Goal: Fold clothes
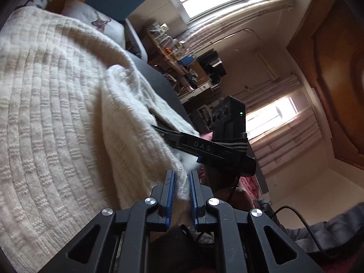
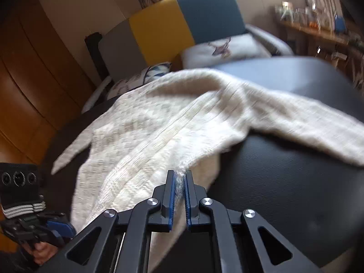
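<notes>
A cream knitted sweater [image 1: 56, 104] lies spread over a dark table [image 2: 284, 195]. In the left wrist view my left gripper [image 1: 182, 175] is shut on the sweater's hem edge, cloth bunched between its blue pads. The right gripper [image 1: 163, 133] shows there too, its fingers pinching the same edge farther along. In the right wrist view my right gripper [image 2: 180, 175] is shut on a lifted fold of the sweater [image 2: 159, 125]. One sleeve [image 2: 307, 125] trails to the right across the table. The left gripper [image 2: 43, 227] sits at the lower left, held by a hand.
Behind the table stands a bed with a grey, yellow and blue headboard [image 2: 177, 27] and pillows [image 2: 227, 47]. A wooden wardrobe [image 2: 34, 79] is at the left. A cluttered shelf [image 1: 182, 59] and curtained windows [image 1: 273, 113] lie beyond. A cable [image 1: 302, 223] runs near the left gripper.
</notes>
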